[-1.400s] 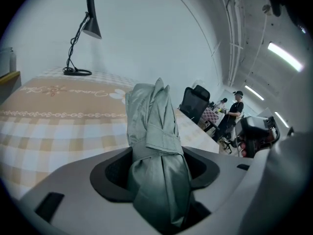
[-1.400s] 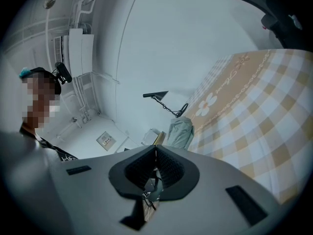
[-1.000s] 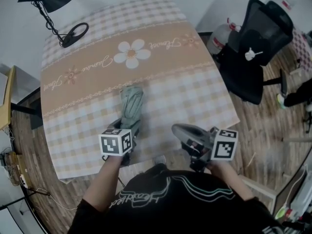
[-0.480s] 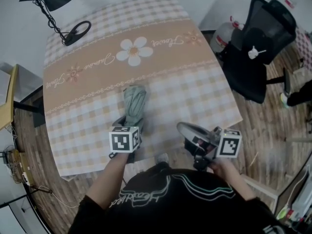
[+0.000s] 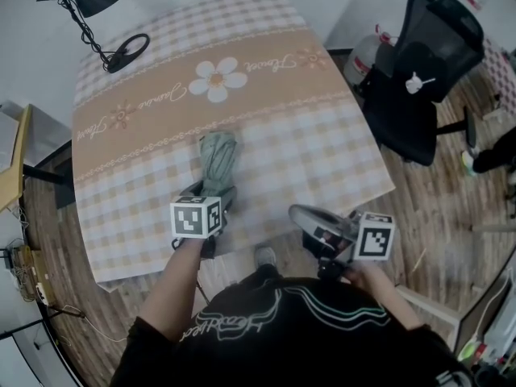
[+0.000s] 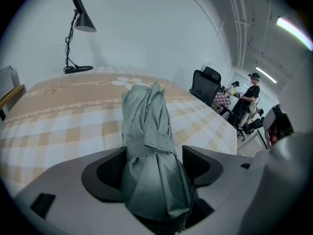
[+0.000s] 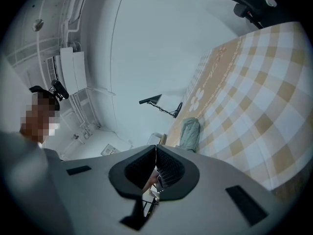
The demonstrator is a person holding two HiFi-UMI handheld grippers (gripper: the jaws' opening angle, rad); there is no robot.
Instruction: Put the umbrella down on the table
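Note:
A folded grey-green umbrella lies on the checked tablecloth, pointing away from me. My left gripper sits at its near end, tilted downward. In the left gripper view the umbrella runs between the two jaws. The jaws have just been opening, and a gap shows beside the right pad, so the left gripper is open around it. My right gripper hangs past the table's near edge, held level, with its jaws shut on nothing. The umbrella shows far off in that view.
A black desk lamp stands at the table's far left corner. A black office chair and a water bottle stand to the right on the wooden floor. A person stands far behind.
The umbrella stays lying on the table with the left gripper at its near end. The view has shifted a little, and the right gripper has drifted slightly.

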